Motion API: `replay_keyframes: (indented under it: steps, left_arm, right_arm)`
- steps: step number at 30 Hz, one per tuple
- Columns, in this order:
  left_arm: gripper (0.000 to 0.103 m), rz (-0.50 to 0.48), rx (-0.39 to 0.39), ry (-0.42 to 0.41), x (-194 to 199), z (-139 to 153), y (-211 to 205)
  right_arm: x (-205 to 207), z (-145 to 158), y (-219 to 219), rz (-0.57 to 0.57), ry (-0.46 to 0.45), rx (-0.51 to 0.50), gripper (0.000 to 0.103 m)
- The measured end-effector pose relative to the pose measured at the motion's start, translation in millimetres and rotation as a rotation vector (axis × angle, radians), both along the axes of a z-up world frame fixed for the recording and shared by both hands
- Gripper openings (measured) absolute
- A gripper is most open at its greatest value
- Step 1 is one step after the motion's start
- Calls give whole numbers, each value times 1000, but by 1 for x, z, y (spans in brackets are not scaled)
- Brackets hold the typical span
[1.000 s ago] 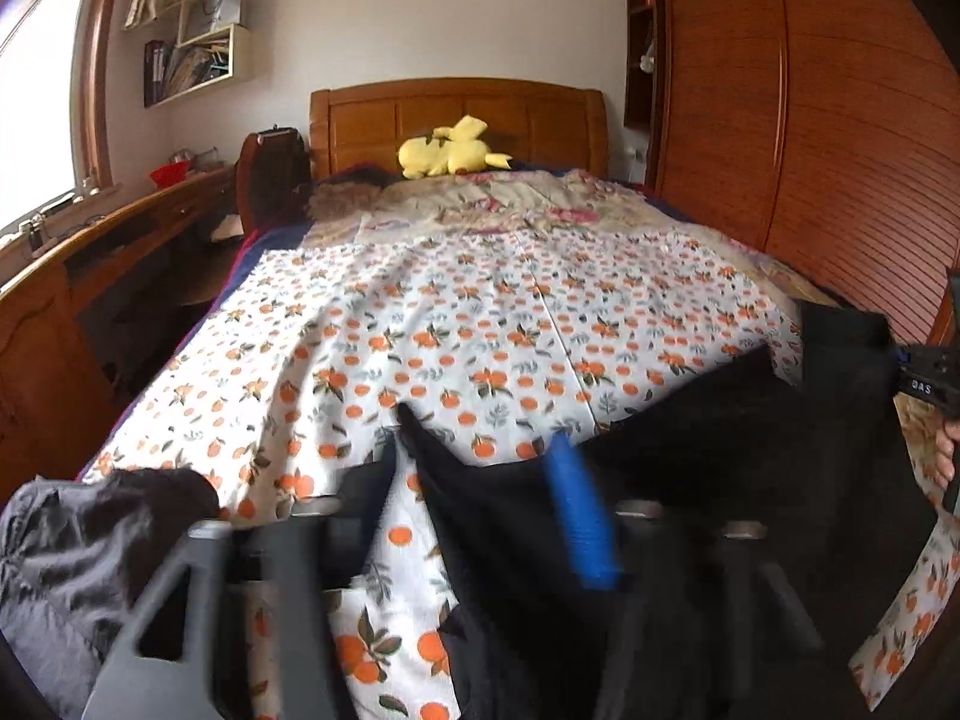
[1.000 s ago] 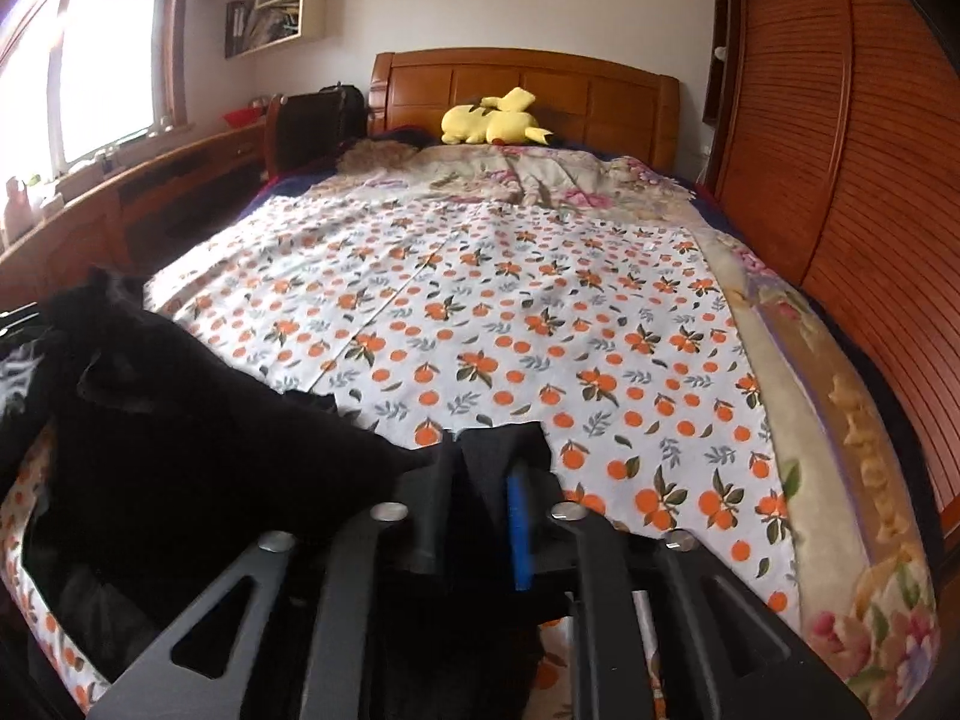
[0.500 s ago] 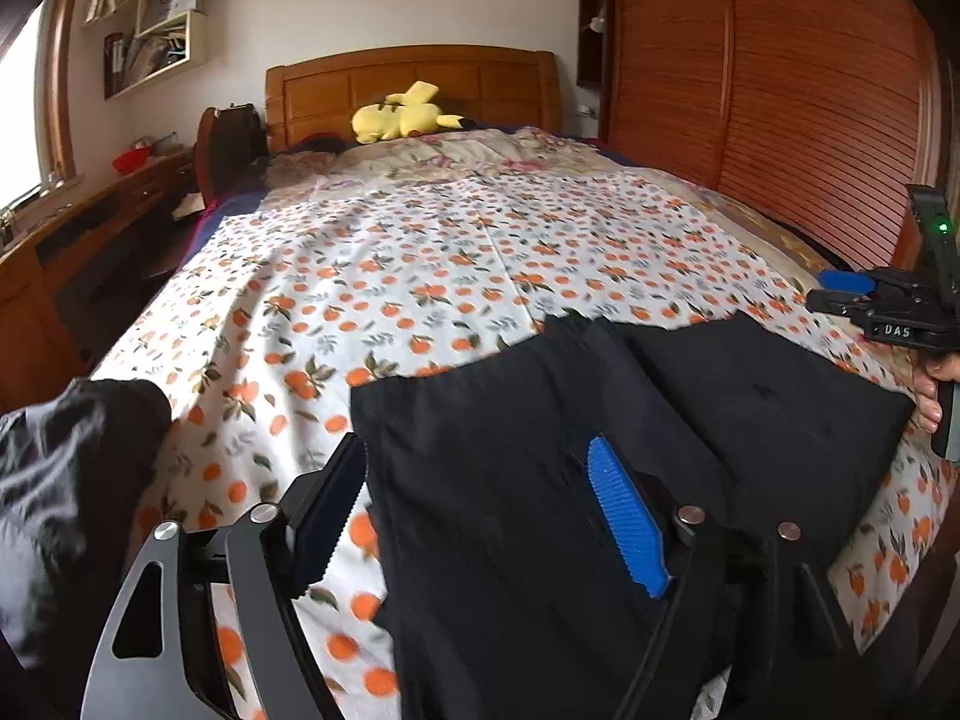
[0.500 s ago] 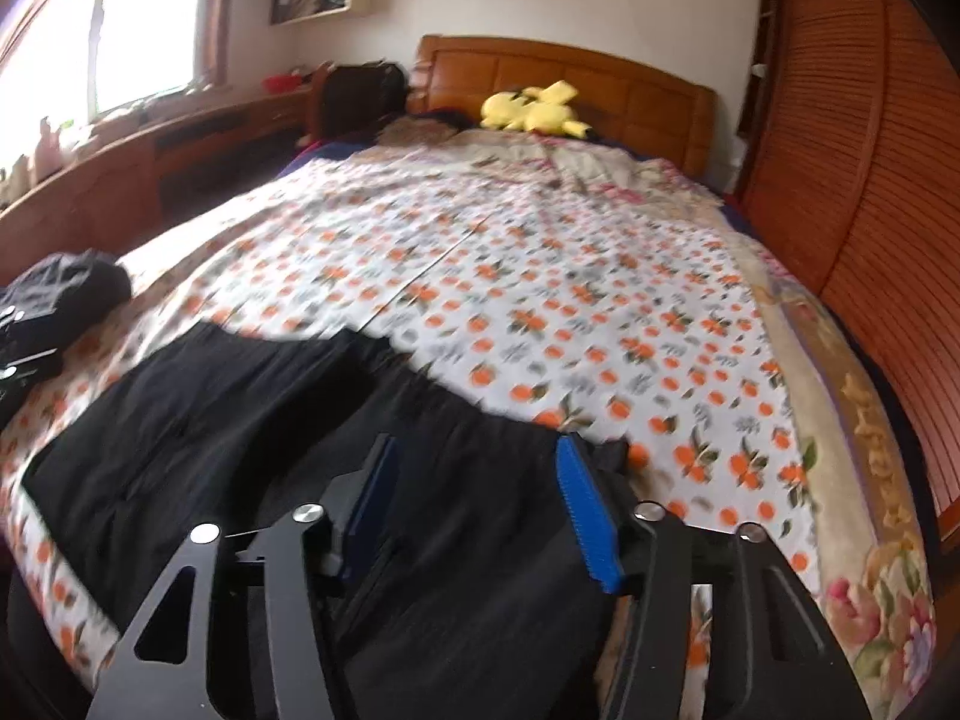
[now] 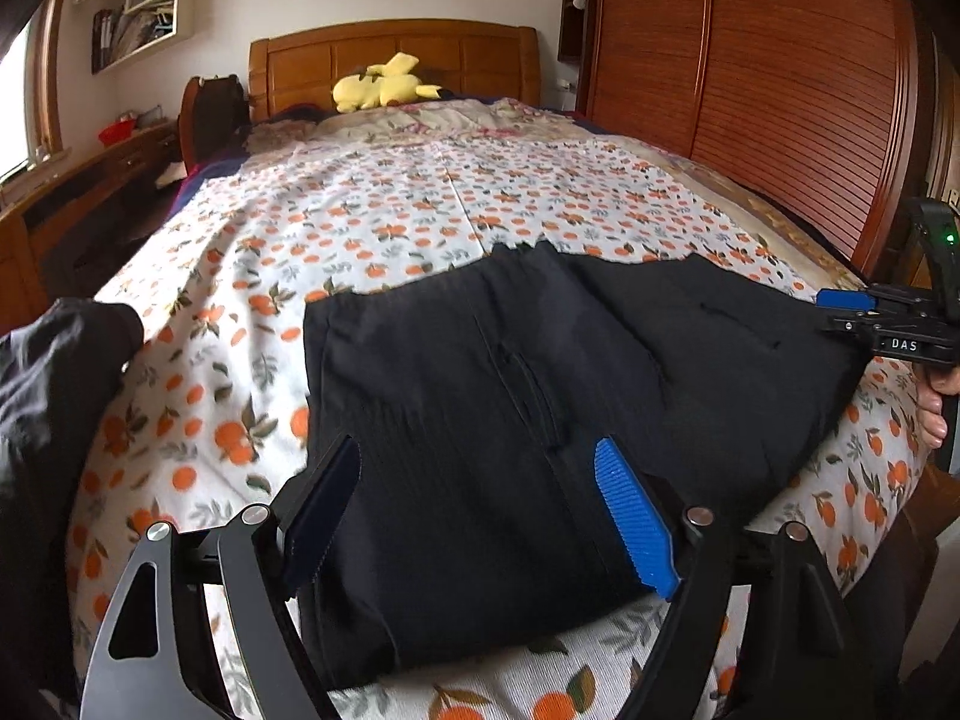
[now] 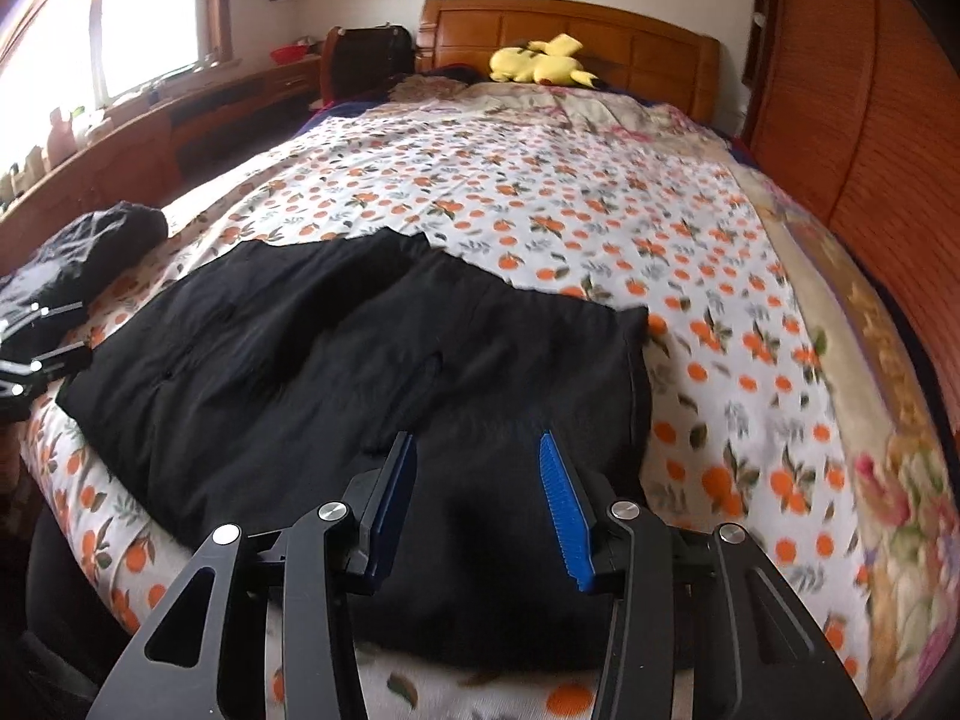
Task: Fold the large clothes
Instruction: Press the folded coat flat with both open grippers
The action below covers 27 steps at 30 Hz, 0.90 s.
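Observation:
A large black garment lies spread flat across the near end of the bed; it also shows in the right wrist view. My left gripper is open and empty, just above the garment's left near part. My right gripper is open and empty over the garment's right near part. The right gripper also shows at the right edge of the left wrist view, by the garment's right corner.
The bed has an orange-print sheet and a wooden headboard with a yellow plush toy. Another dark garment is heaped at the bed's left edge. A wooden wardrobe stands right, a desk left.
Both grippers were shut on the black garment, held up bunched. They laid it flat on the bed, opened and let it go, and now hover over its near edge.

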<state>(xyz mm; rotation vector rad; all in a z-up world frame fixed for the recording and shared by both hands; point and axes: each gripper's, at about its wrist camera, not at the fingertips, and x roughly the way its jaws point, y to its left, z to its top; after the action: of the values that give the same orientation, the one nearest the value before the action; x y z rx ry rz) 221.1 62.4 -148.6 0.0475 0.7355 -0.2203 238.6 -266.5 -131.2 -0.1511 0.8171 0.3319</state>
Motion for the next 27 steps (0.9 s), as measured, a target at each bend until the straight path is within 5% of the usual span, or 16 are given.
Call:
replay_keyframes:
  steps: [7, 20, 27]
  left_arm:
    - [83, 8, 5, 25, -9, -14, 4]
    - [83, -28, -39, -20, -26, -12, 23]
    - [84, -72, -61, -37, -31, -12, 36]
  right_arm:
    - [3, -56, -12, -37, 77, -37, 41]
    - [-19, -8, 22, -80, -33, -78, 41]
    - [-15, -25, 60, -83, 12, -87, 42]
